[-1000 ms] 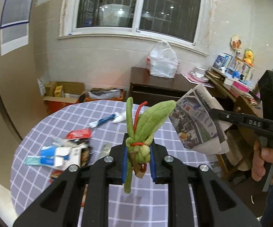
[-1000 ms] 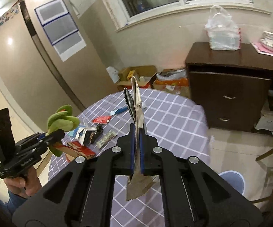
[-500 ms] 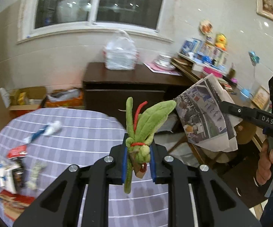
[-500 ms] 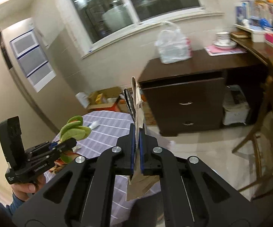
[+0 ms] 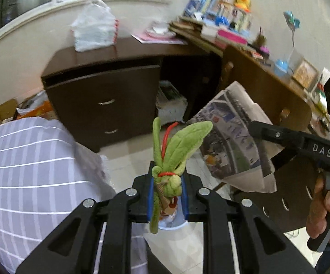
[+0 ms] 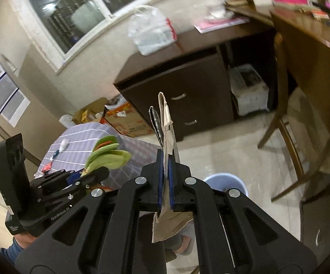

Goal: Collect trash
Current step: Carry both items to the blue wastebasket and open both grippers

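Overhead of nothing but pale floor tiles, both grippers hang off the edge of the round table [image 5: 23,171], whose cloth is lilac with white check lines. Behind stands a dark brown drawer cabinet [image 6: 183,96] with a white plastic bag [image 5: 94,34] on top. Low on the floor sits a pale blue bin [image 6: 224,182], its rim showing past the right gripper's fingers; in the left wrist view only a sliver of it shows under the left gripper.

The right gripper [image 6: 166,182] is clamped tight on a folded newspaper [image 5: 231,141], its blue pads pressing the sheets flat. Seen side-on from the left wrist view, the paper is creased, printed with colour photos and grey columns, a torn beige edge hanging below.

The left gripper [image 5: 167,196] is closed on a small green plush toy [image 5: 174,150]: long leaf-like soft lobes fanning upward, a red cord tied round its neck, a red strand and a thin green tail drooping below the pads.
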A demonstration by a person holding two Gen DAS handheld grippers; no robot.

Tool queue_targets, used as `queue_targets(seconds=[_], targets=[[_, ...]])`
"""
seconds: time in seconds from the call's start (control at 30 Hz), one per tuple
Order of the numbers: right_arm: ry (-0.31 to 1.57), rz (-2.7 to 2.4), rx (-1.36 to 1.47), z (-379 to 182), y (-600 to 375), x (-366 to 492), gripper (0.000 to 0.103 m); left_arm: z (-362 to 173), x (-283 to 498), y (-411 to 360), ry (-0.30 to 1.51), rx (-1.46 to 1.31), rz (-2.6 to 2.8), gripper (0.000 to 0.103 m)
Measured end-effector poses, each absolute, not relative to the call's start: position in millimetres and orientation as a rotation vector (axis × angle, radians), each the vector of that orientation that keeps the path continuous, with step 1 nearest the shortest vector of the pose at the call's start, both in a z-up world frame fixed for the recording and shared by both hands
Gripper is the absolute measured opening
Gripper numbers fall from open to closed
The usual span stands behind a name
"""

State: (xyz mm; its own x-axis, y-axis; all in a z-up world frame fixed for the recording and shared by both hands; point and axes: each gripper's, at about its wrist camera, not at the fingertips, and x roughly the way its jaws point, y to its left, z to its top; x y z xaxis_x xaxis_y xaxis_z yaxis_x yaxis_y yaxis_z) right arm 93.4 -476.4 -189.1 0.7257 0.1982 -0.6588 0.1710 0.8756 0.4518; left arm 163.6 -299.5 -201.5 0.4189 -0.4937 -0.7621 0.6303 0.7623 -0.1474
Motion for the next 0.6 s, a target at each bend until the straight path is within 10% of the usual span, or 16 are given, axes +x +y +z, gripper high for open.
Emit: queue_targets(seconds=[0.17, 0.23, 0.27, 0.3, 0.6], targets=[[0.816, 0.009, 0.568, -220.8, -488.7, 102.7, 0.006, -228.6, 174.5, -330.8, 0.963, 0.199, -0.751, 0.025], [0.839, -0.003, 0.618, -239.8, -497.8, 109.3, 0.01, -235.0, 178.8, -336.5, 0.988, 0.213, -0.752, 0.057], [0.856, -0.02, 0.648, -251.5, -503.3, 112.0, 0.03, -237.0, 181.0, -338.5, 0.987, 0.22, -0.738, 0.081], [0.867, -0.038, 0.661, -257.9, -507.0, 112.7, 0.073, -237.0, 181.7, -337.8, 0.965, 0.221, -0.715, 0.085], [0.861, -0.101, 0.69, -266.2, -513.6, 104.9, 0.097, -219.3, 185.8, -309.9, 0.913, 0.205, -0.653, 0.091]])
